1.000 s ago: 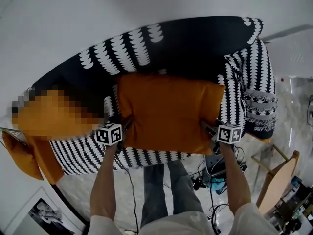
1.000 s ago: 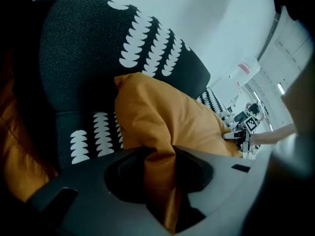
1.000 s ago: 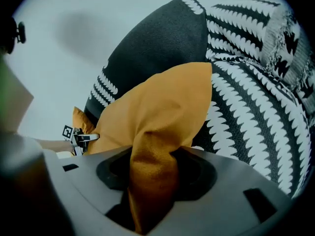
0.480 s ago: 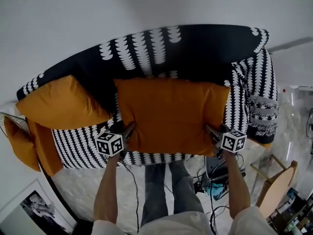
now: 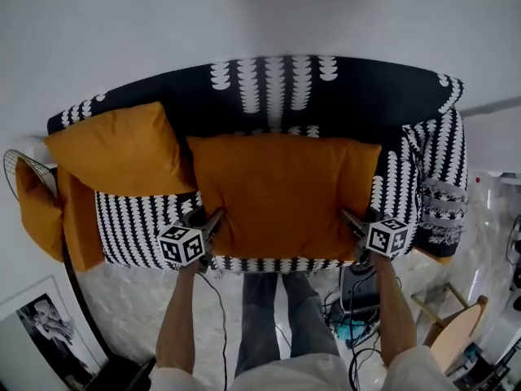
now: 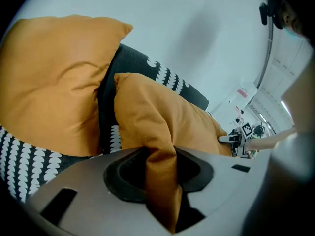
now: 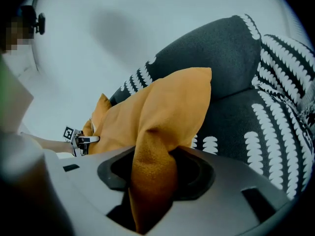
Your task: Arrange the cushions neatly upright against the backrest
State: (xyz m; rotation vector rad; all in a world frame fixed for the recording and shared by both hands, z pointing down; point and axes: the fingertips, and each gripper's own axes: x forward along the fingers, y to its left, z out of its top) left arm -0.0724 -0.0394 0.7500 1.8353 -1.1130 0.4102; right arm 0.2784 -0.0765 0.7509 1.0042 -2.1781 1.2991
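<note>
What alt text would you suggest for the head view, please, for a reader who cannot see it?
Seen from above, a person's left gripper and right gripper each clamp a lower corner of a large orange cushion over a black-and-white patterned sofa. A second orange cushion leans on the backrest at the picture's left.

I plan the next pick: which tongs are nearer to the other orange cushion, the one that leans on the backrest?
Left. The left tongs grip the middle cushion's corner beside the leaning cushion; the right tongs grip its far corner.
</note>
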